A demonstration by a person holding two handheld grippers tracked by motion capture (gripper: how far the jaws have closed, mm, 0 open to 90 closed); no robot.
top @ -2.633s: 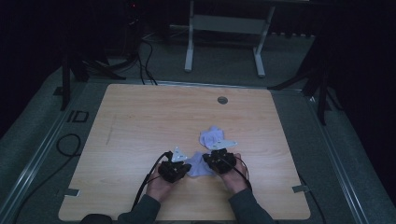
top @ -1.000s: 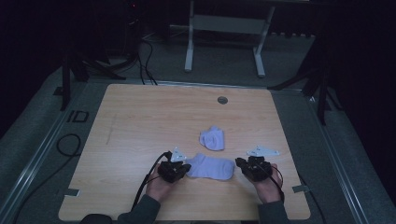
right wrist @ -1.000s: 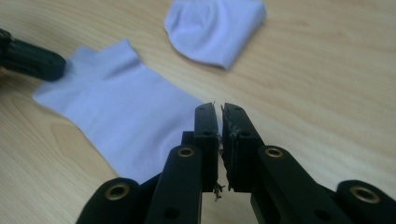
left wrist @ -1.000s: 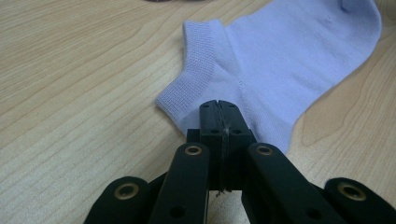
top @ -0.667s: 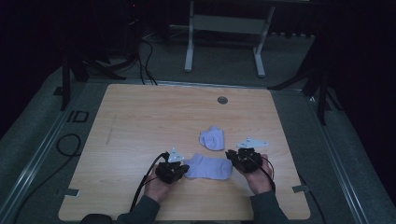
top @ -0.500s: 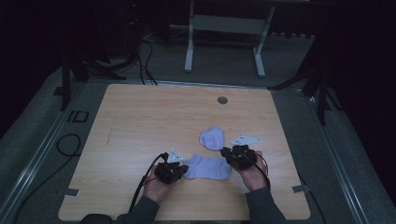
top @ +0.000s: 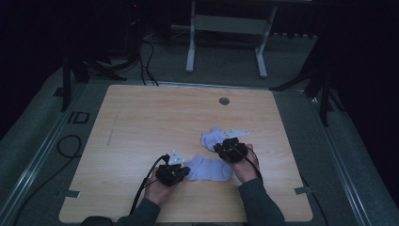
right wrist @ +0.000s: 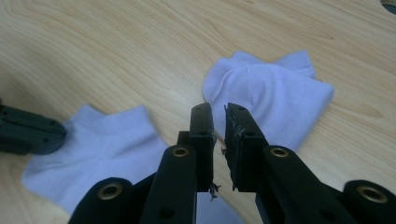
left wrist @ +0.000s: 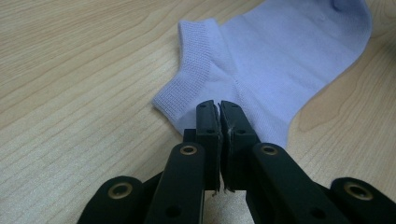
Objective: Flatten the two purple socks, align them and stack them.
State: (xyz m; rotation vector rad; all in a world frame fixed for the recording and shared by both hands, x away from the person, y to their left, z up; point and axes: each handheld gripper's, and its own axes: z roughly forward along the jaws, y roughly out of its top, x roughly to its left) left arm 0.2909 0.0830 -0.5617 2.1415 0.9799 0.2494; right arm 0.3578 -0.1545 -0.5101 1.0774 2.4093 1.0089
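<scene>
Lavender sock, flat: spread out on the tabletop near its front edge, between the two hands; cuff end toward the left gripper, toe end toward the right one.
Lavender sock, crumpled: bunched in a small heap just behind the flat one, touching or nearly touching it; just beside the right gripper.
Left gripper: low at the flat sock's cuff end; fingers pressed together, tips lying on the fabric just behind the ribbed cuff; cannot tell whether any cloth is caught between them.
Right gripper: above the gap between the two socks, tips over the near edge of the crumpled sock; fingers a narrow slit apart, just been closing, nothing between them.
Flat sock from the right gripper view: lower left, with the left gripper at its far end.
Tabletop: light wood grain, round grommet toward the back.
</scene>
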